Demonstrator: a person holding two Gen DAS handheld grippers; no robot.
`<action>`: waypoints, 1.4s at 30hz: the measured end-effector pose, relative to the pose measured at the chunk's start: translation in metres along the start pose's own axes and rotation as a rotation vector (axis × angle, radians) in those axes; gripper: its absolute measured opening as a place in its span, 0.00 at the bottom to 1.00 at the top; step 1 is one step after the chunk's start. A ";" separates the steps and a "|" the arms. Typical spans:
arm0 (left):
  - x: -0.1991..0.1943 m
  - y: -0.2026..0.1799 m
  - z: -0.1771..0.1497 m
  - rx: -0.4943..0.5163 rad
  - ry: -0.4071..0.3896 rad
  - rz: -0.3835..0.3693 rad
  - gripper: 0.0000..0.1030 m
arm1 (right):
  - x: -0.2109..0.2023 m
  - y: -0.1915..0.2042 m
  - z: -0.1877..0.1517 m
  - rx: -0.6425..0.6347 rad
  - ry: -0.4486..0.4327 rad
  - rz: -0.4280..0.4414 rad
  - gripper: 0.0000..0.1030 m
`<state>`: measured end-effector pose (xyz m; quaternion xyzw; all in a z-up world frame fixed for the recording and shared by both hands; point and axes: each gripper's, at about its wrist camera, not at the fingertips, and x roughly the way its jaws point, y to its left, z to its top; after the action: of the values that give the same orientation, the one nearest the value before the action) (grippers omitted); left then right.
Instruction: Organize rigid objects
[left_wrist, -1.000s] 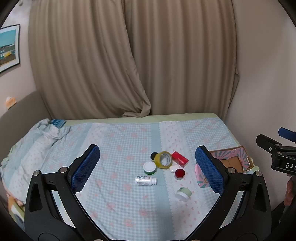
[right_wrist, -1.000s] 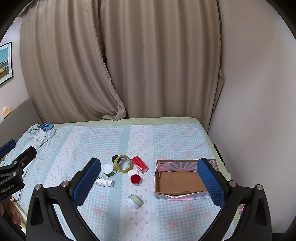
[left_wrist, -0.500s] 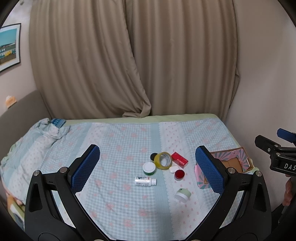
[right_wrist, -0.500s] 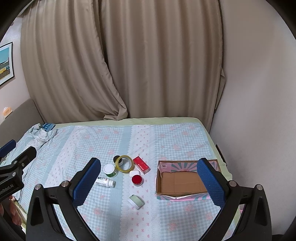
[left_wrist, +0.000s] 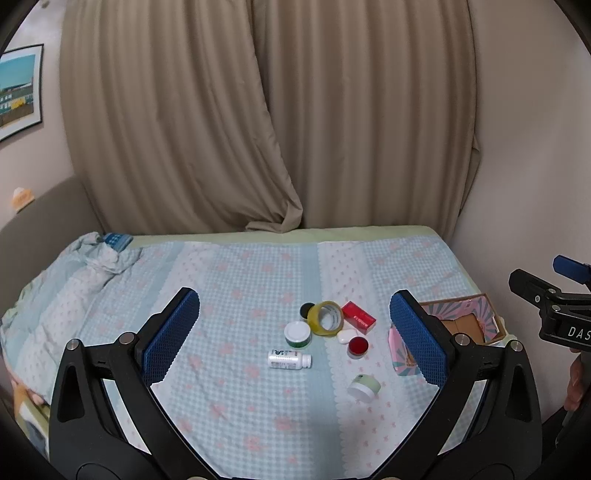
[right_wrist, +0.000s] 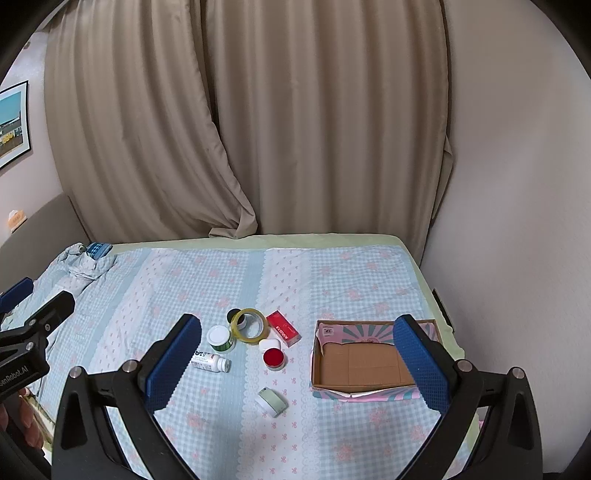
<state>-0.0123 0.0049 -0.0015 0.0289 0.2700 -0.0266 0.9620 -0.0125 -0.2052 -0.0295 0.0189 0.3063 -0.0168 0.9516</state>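
Note:
Small rigid items lie clustered on the checked bedspread (right_wrist: 332, 273): a yellow tape roll (right_wrist: 248, 326), a red box (right_wrist: 283, 328), a white-lidded green jar (right_wrist: 220, 338), a white bottle on its side (right_wrist: 209, 362), a red-lidded jar (right_wrist: 274, 358), a small white case (right_wrist: 269, 345) and a pale green jar tipped over (right_wrist: 272, 401). An open cardboard box (right_wrist: 360, 363) sits to their right. My left gripper (left_wrist: 293, 334) hangs open well above the cluster, holding nothing. The right gripper (right_wrist: 297, 363) is open too, high over the bed between cluster and box.
Beige curtains (right_wrist: 258, 129) hang behind the bed and a wall (right_wrist: 517, 184) borders its right side. A bunched blanket (left_wrist: 92, 258) lies at the far left, with a framed picture (left_wrist: 18, 92) above. A hand (left_wrist: 574, 384) holds the other gripper.
Both views have shifted only slightly; the objects sit a little lower in the right wrist view. Nothing on the bed has moved and both grippers stay open.

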 end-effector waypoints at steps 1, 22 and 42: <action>0.000 0.000 0.000 0.000 0.000 0.000 0.99 | 0.000 0.001 0.000 -0.001 -0.001 0.000 1.00; -0.004 -0.005 -0.001 -0.011 -0.012 0.015 0.99 | 0.000 -0.008 -0.001 0.003 -0.010 0.021 1.00; 0.009 -0.006 0.007 0.003 0.053 0.048 0.99 | 0.009 -0.012 0.005 0.005 0.008 0.051 1.00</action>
<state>-0.0009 -0.0017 -0.0007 0.0375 0.2948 -0.0034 0.9548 -0.0030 -0.2174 -0.0308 0.0290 0.3097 0.0069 0.9504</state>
